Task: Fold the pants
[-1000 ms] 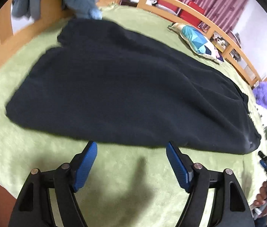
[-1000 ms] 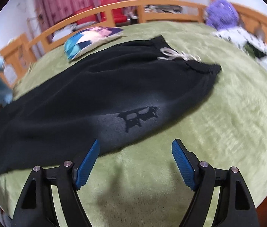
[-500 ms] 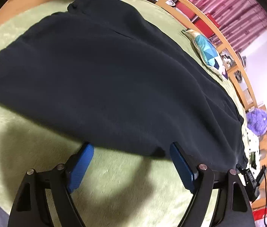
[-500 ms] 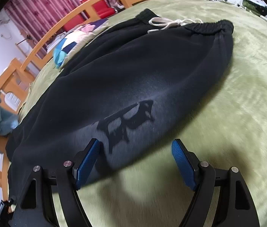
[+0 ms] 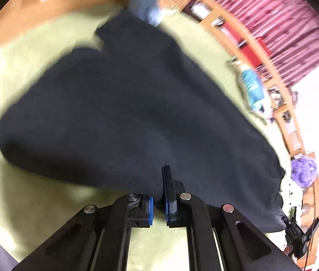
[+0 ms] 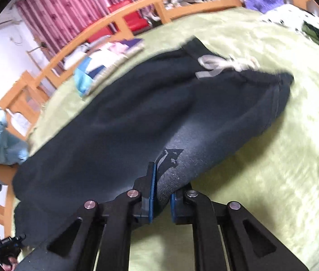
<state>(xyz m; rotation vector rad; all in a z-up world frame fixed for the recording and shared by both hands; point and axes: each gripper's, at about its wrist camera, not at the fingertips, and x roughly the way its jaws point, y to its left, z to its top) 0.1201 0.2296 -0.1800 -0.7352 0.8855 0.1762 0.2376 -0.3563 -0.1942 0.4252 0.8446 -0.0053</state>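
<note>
Now both grippers, left (image 5: 159,194) and right (image 6: 162,190), have just closed on the near edge of the black pants (image 5: 123,113) lying on the green blanket (image 5: 31,194) (grasp step); next, probably, lift evenly and fold across.

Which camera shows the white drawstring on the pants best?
The right wrist view: the drawstring lies on the waistband of the pants, blurred but plain. The left wrist view shows only dark cloth; no drawstring is visible there.
</note>
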